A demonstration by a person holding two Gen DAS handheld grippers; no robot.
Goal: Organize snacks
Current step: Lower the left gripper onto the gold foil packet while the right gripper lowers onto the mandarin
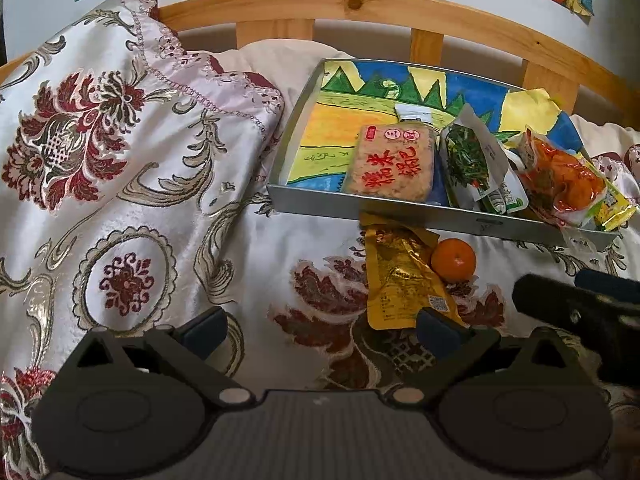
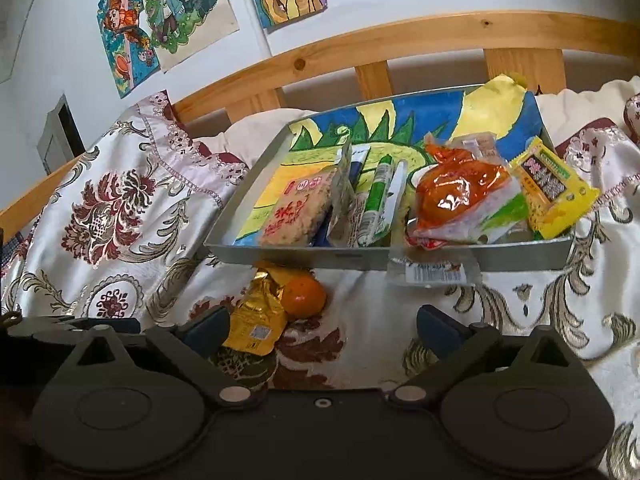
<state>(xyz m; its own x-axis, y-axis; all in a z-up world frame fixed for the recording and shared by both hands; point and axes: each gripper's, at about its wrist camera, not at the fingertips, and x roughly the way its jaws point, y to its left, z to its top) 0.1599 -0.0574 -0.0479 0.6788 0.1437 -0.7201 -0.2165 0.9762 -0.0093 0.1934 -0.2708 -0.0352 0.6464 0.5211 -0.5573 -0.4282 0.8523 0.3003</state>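
A grey metal tray (image 1: 360, 205) (image 2: 304, 257) lined with a colourful drawing sits on the bed. It holds a beige rice-cake pack (image 1: 390, 162) (image 2: 298, 210), a green snack pack (image 1: 474, 162) (image 2: 378, 196), an orange pack (image 1: 560, 178) (image 2: 460, 190) and a yellow pack (image 2: 554, 190). On the bedspread in front of the tray lie a gold packet (image 1: 404, 280) (image 2: 256, 314) and a mandarin orange (image 1: 453, 260) (image 2: 304, 294). My left gripper (image 1: 320, 330) is open and empty, just before the gold packet. My right gripper (image 2: 322, 330) is open and empty, near the orange.
A floral bedspread (image 1: 120, 160) bunches up high at the left. A wooden bed rail (image 1: 360, 4) (image 2: 400, 40) runs behind the tray, with drawings on the wall above (image 2: 168, 16). The right gripper's body (image 1: 580, 312) shows at the right of the left wrist view.
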